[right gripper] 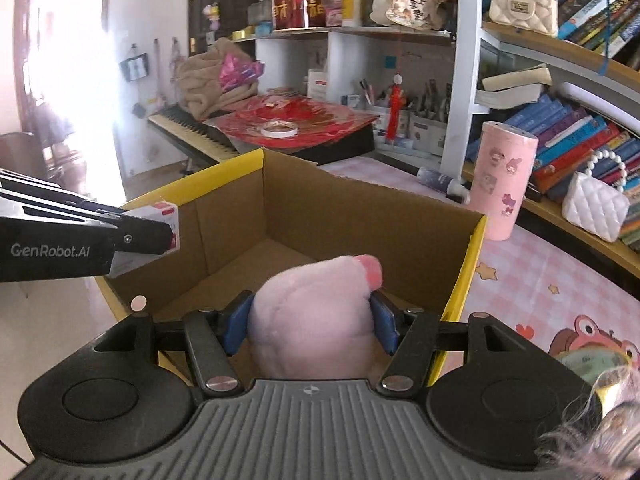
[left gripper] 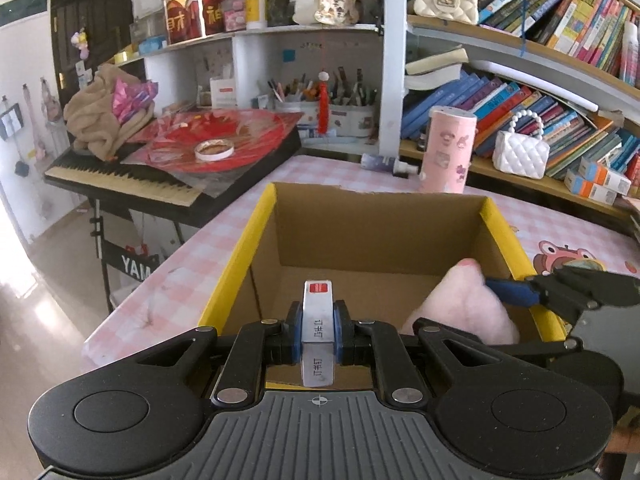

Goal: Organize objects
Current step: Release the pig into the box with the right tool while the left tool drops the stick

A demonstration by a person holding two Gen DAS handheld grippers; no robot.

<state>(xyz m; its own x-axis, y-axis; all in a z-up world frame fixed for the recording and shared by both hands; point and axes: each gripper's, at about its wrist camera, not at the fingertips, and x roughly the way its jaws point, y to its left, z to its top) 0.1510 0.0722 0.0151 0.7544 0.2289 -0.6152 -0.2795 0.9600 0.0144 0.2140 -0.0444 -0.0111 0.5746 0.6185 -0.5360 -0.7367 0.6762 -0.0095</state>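
An open cardboard box (left gripper: 256, 240) with yellow rims stands on the pink checked table; it also shows in the right wrist view (right gripper: 472, 248). My left gripper (left gripper: 318, 332) is shut on a small white staple box (left gripper: 317, 320) with a red label, held over the box's near edge. My right gripper (right gripper: 310, 320) is shut on a pink plush toy (right gripper: 316, 312), held over the box's right side. In the left wrist view the plush (left gripper: 460, 304) sits inside the box at right with the right gripper (left gripper: 520, 292) on it. In the right wrist view the left gripper (right gripper: 168, 224) holds the staple box (right gripper: 160, 216) at the left rim.
A pink cylinder container (left gripper: 448, 148) stands behind the box. A white quilted purse (left gripper: 520, 152) and books fill the shelves at right. A keyboard (left gripper: 120, 176) with a red paper, tape roll (left gripper: 214, 148) and brown cloth is at back left. The table edge (left gripper: 132, 300) drops off left.
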